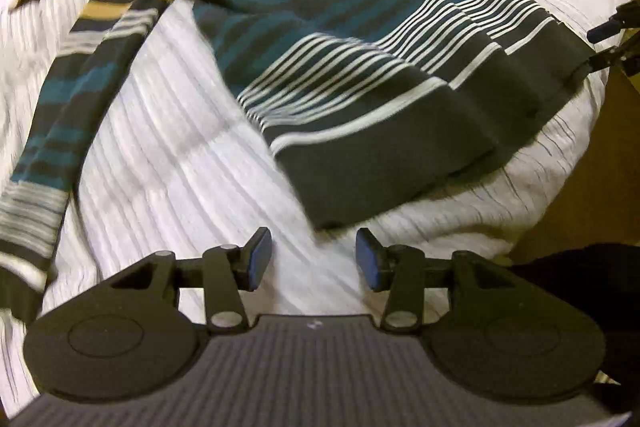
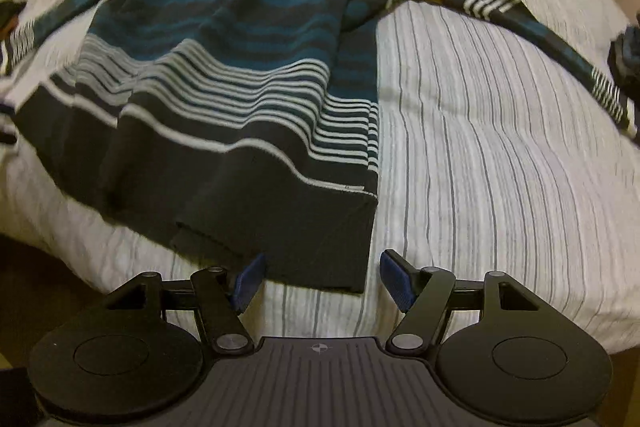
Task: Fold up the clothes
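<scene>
striped sweater (image 2: 224, 99) on the bed (image 2: 480, 147) — both grippers (image 1: 314, 259) (image 2: 320, 283) agape

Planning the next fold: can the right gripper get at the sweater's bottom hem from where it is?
Probably yes. The right gripper is open, and the striped sweater has its dark hem lying flat on the striped bedspread just ahead of the fingertips, with nothing between them.

Striped sweater (image 1: 360, 39) lay spread on the white bed (image 1: 180, 167), left gripper (image 1: 313, 259) hung open just short of its dark hem, holding nothing.
</scene>
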Motion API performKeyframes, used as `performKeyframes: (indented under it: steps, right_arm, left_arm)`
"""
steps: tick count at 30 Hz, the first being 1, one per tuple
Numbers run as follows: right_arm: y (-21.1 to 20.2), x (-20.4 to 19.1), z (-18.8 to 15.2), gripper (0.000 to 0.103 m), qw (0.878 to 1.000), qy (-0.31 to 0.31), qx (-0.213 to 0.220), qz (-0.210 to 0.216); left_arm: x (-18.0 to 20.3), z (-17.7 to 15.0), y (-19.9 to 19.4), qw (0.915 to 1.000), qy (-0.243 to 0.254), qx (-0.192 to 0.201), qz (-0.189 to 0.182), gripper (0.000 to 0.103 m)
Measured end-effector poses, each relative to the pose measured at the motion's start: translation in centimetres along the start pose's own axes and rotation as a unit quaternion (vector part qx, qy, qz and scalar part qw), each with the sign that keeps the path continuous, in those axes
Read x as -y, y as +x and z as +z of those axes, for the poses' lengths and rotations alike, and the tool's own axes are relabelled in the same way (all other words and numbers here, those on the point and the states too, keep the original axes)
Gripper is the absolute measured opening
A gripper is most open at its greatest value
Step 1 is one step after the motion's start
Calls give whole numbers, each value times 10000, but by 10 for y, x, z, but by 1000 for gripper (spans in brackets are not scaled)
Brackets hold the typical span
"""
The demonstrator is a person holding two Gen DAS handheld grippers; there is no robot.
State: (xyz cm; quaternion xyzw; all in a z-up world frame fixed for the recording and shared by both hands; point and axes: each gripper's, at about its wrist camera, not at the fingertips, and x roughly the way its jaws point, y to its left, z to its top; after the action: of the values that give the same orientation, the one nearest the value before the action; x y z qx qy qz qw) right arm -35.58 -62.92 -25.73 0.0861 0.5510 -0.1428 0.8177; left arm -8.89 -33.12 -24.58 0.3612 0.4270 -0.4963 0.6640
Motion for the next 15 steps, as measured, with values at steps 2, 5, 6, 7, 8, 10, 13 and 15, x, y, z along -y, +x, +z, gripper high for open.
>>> performKeyframes:
  steps: [2,5,6,7,8,10,13,15]
  right_arm:
    - [3,-1,-2,67,10000,-45,-6,-30]
    - [5,0,-5,67,10000,-42,-11,-63]
    - [5,2,-7,67,10000,-26,-10,-70]
    - [4,3,-8,67,10000,-10,-7,-78]
    - [2,5,-8,67,10000,26,14,-84]
    - [-3,9,-8,67,9999,90,71,-110]
    - [-2,10,-9,67,9997,195,137,-96]
    - [0,12,-8,67,9994,299,182,-64]
  left_arm:
    - [3,4,9,9999,84,83,13,41]
    - [5,9,16,9998,200,78,4,7]
    - [6,10,12,9997,208,81,36,3]
    - [6,11,6,9997,218,96,75,2]
    - [6,12,-6,9995,229,142,141,2]
    - [3,12,-34,9992,228,157,276,2]
    - [-2,8,-61,9992,107,75,382,2]
    - [-1,4,-57,9994,65,-16,348,2]
